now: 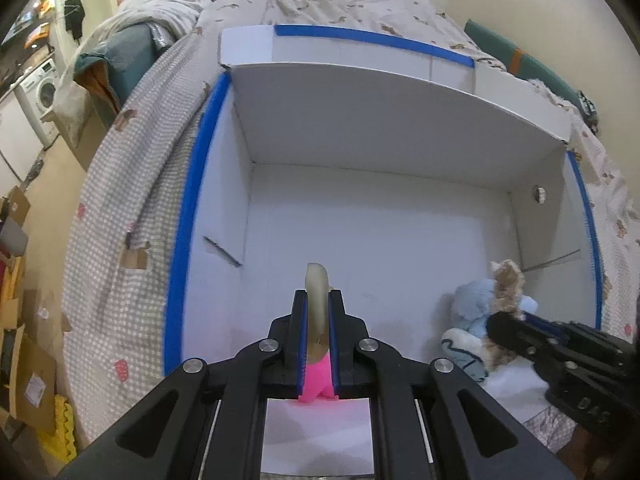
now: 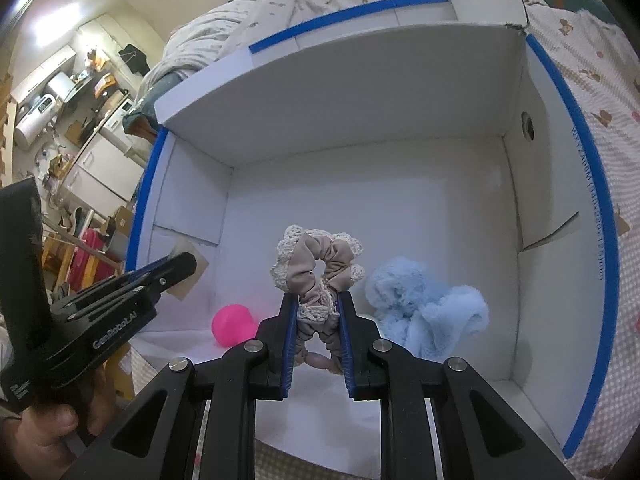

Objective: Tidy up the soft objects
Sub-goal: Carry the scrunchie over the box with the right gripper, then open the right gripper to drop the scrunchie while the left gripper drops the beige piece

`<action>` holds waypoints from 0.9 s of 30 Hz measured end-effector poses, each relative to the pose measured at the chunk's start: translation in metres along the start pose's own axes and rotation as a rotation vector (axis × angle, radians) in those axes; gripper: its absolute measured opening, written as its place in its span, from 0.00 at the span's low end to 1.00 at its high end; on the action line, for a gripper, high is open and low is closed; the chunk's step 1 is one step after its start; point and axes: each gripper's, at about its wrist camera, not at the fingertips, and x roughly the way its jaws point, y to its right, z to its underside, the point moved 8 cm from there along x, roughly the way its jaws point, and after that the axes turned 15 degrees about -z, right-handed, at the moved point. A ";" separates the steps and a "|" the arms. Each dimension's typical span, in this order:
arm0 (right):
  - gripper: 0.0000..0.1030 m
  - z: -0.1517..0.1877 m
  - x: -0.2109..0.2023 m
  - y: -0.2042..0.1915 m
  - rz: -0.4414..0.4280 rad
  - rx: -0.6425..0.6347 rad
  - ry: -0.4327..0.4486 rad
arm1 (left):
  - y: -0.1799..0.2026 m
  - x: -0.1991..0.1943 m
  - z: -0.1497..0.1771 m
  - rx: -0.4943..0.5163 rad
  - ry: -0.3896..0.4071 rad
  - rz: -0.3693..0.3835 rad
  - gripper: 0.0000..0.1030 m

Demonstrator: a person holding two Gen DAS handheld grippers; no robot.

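Note:
A white cardboard box (image 1: 360,132) with blue-taped rims lies on the bed, seen from above in both views (image 2: 360,92). My left gripper (image 1: 318,300) is shut on a soft toy with a cream part (image 1: 318,292) and a pink part, held over the box floor. My right gripper (image 2: 318,304) is shut on a beige scrunchie with cream lace trim (image 2: 316,264), also over the box; it shows in the left wrist view (image 1: 506,280) too. A light blue plush (image 2: 424,304) lies on the box floor at the right (image 1: 472,304). The pink part (image 2: 232,324) shows under the left gripper.
The box sits on a checked bedspread (image 1: 132,216) with a rumpled duvet (image 1: 168,4) behind it. A green headboard (image 1: 520,56) is at the far right. Left of the bed are a washing machine (image 1: 40,88), cardboard pieces (image 1: 24,360) and kitchen clutter (image 2: 80,92).

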 end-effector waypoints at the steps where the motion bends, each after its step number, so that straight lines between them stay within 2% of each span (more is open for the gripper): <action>1: 0.21 0.001 0.002 0.001 -0.001 0.003 -0.005 | 0.001 0.000 0.000 0.000 0.001 0.006 0.08; 6: 0.21 0.001 0.007 0.002 0.004 0.004 -0.020 | -0.001 0.002 0.003 -0.002 -0.003 -0.042 0.08; 21: 0.21 0.003 0.012 0.008 0.006 0.034 -0.029 | -0.005 0.008 0.010 -0.031 -0.054 -0.023 0.11; 27: 0.26 0.000 0.010 0.010 0.013 0.043 -0.016 | -0.006 0.005 0.006 -0.020 -0.030 -0.046 0.15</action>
